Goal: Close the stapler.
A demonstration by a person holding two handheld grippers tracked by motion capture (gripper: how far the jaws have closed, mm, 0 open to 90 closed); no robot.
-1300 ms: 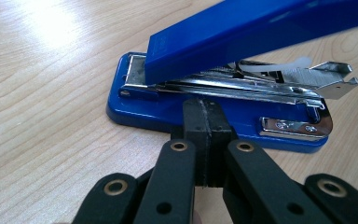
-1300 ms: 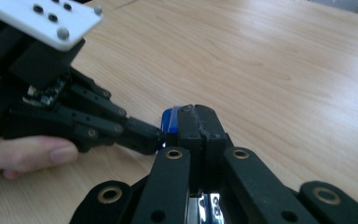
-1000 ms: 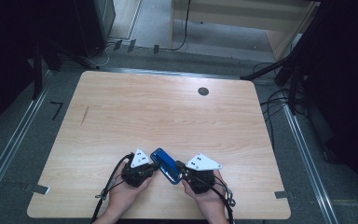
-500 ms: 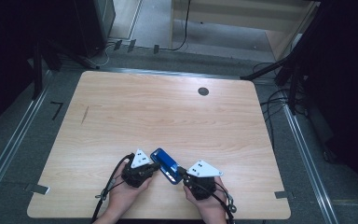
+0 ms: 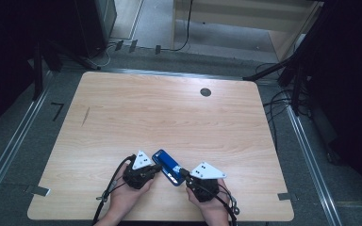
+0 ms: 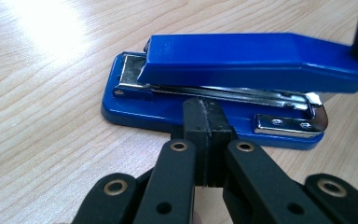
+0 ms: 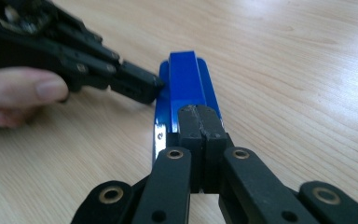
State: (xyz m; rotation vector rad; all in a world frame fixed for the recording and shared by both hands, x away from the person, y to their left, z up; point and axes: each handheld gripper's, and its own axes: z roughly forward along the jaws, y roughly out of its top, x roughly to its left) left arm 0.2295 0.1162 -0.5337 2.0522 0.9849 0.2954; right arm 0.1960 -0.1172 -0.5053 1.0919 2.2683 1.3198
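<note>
Lying flat near the desk's (image 5: 122, 113) front edge, the blue plastic stapler with chrome magazine (image 5: 167, 167) sits between your grippers. Your left gripper (image 6: 204, 122), jaws pressed together, touches its long side, where that view reveals the chrome strip. Your right gripper (image 7: 199, 125), also closed, meets its end.

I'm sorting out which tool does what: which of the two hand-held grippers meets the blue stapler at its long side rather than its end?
The left hand-held gripper: its shut jaws meet the stapler at mid-length of its long side. The right hand-held gripper points at the stapler's near end.
</note>
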